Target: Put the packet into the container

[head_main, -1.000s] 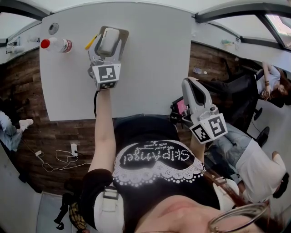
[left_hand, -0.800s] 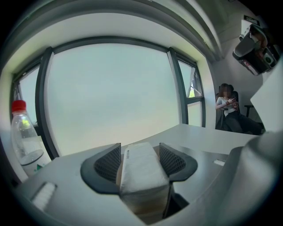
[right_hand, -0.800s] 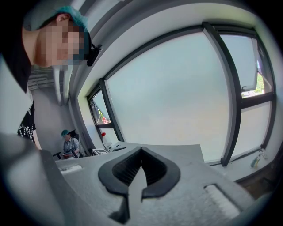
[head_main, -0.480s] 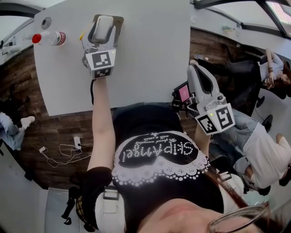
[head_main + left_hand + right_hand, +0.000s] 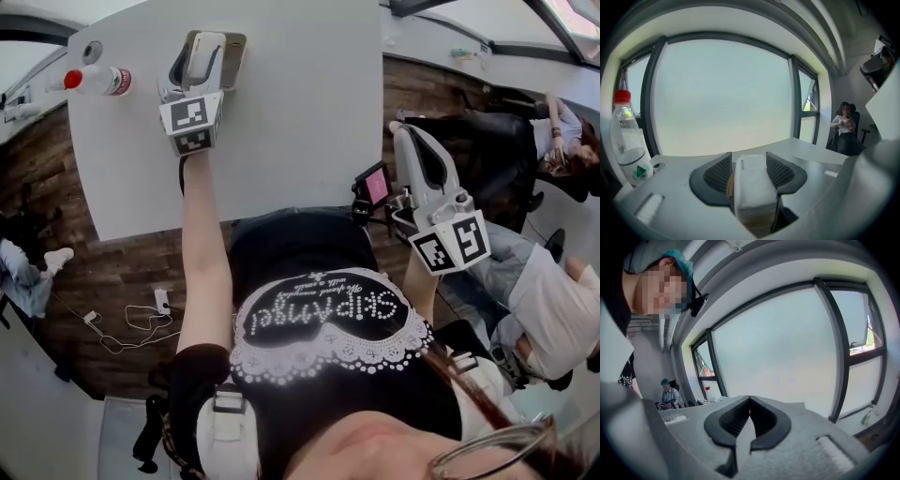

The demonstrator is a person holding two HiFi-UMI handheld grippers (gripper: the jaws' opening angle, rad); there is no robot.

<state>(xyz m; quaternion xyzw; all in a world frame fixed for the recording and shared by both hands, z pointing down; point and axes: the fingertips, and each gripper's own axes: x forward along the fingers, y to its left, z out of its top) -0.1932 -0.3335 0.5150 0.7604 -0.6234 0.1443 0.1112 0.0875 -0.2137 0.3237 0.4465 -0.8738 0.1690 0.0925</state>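
A white packet (image 5: 752, 187) lies lengthwise between the jaws of my left gripper (image 5: 749, 161). The jaws are closing around it: the right pad is at its side and a thin gap shows at the left pad. In the head view this gripper (image 5: 208, 45) reaches over a tan container (image 5: 234, 47) at the far side of the white table (image 5: 300, 112), with the packet (image 5: 206, 49) showing white between the fingers. My right gripper (image 5: 401, 131) is held off the table's right edge. Its jaws (image 5: 750, 401) are shut with nothing in them.
A clear bottle with a red cap (image 5: 94, 80) lies left of the container and also shows in the left gripper view (image 5: 628, 140). A small round disc (image 5: 92, 47) sits beyond it. A device with a pink screen (image 5: 375, 187) is at the table's right edge. People sit at the right (image 5: 553, 141).
The head view has shifted, so the table, container and left gripper sit higher in it. The left gripper stays over the container around the packet. The right gripper has drifted slightly right.
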